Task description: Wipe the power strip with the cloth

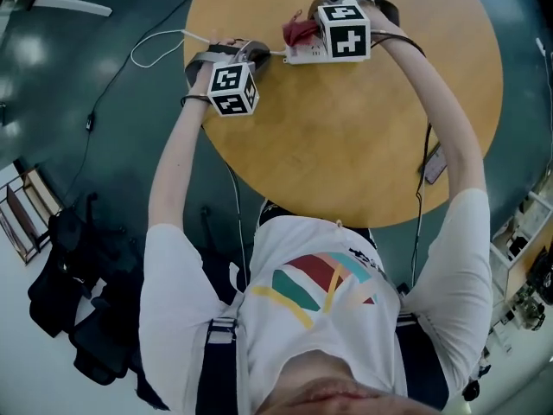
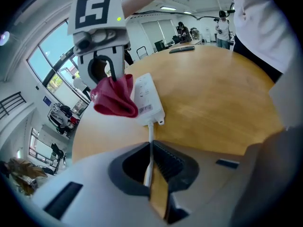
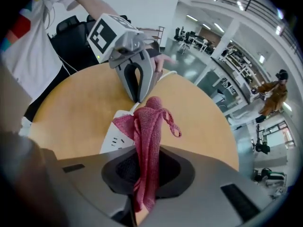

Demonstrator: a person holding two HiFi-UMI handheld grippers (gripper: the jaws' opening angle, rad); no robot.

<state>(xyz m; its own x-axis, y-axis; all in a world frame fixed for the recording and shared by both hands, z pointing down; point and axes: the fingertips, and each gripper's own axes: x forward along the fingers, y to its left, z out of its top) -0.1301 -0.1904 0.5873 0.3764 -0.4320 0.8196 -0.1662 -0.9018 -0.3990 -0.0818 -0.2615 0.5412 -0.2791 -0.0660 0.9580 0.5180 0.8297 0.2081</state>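
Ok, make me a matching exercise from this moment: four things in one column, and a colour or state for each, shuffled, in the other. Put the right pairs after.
Things:
1. cloth
2. power strip
3. cord
4. table

States:
A. white, lying flat on the table
B. round, wooden
C. red, clamped in the right gripper
D. thin, white, pinched in the left gripper

Pairs: 1-C, 2-A, 3-D, 4-B
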